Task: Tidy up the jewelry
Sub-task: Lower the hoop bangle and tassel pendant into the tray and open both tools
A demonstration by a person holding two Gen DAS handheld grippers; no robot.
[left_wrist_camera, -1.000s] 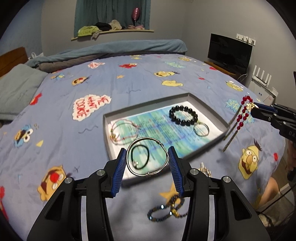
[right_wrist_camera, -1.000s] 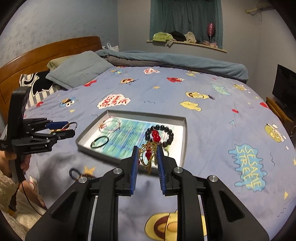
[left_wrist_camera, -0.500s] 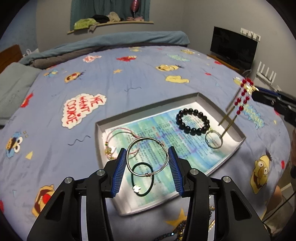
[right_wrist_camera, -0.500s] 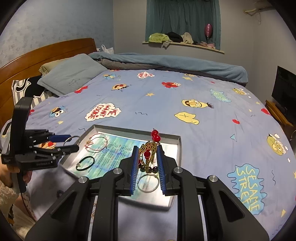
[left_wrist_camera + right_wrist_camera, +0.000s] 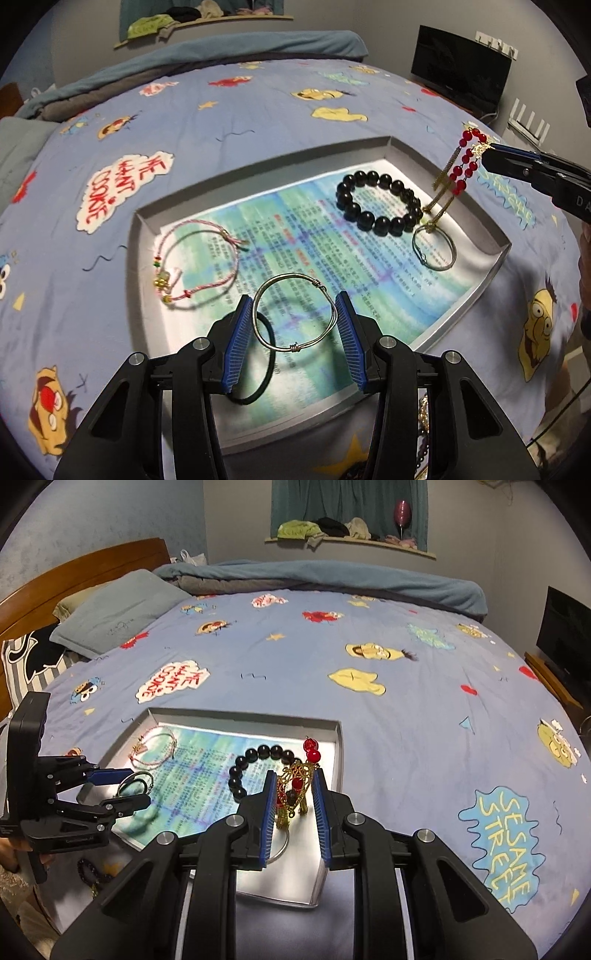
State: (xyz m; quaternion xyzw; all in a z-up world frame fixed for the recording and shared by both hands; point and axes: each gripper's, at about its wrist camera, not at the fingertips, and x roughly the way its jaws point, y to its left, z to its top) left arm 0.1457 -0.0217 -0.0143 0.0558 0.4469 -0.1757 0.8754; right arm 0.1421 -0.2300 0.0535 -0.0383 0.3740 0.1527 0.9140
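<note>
A grey tray [image 5: 491,280] with a printed paper liner lies on the bed. In it are a black bead bracelet [image 5: 376,208], a pink cord bracelet [image 5: 199,266], a small silver ring-bangle [image 5: 435,248] and a black hair band [image 5: 258,373]. My left gripper [image 5: 294,325] is shut on a silver wire bangle [image 5: 293,317], held over the tray's near part. My right gripper [image 5: 294,794] is shut on a red-bead and gold-chain ornament [image 5: 297,779], also seen in the left wrist view [image 5: 460,166], hanging over the tray's right end. The tray shows in the right wrist view [image 5: 338,746].
The bed has a blue cartoon-print cover [image 5: 406,701]. A dark bead bracelet [image 5: 90,871] lies on the cover near the tray's front edge. Pillows [image 5: 118,616] and a wooden headboard are at the far left. A TV [image 5: 461,70] stands at the right.
Both grippers have moved forward and lower over the tray, each still holding its piece. The ornament's chains now hang down to the tray beside the black beads.
</note>
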